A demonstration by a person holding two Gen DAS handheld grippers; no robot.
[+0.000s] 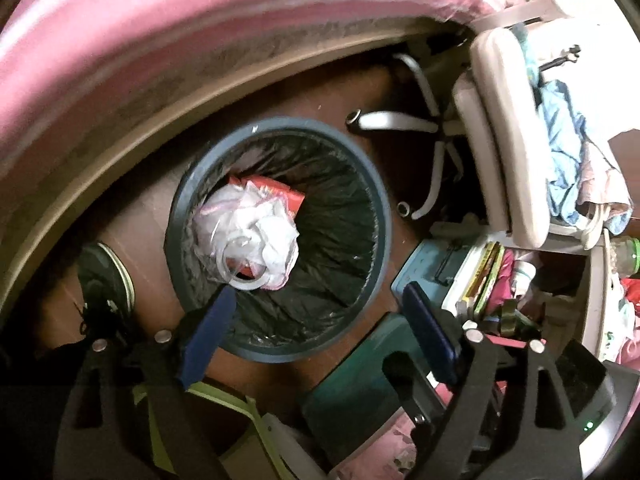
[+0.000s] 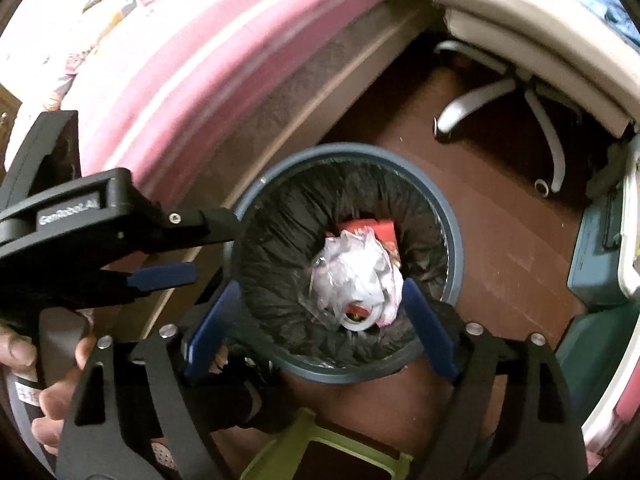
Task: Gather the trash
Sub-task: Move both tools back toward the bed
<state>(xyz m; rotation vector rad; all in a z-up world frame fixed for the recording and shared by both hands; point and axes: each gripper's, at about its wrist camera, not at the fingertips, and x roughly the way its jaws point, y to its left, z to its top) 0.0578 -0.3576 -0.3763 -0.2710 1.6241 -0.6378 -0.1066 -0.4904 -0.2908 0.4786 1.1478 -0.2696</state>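
Note:
A round grey-blue trash bin with a black liner stands on the brown floor; it also shows in the right wrist view. Inside lie a crumpled white plastic bag and a red package. My left gripper is open and empty above the bin's near rim. My right gripper is open and empty over the bin's near edge. The left gripper also shows in the right wrist view, at the bin's left rim, its blue-padded jaws apart.
A bed with a pink cover runs along the far side. An office chair with white legs stands to the right. A black shoe, a teal box, books and clutter lie around.

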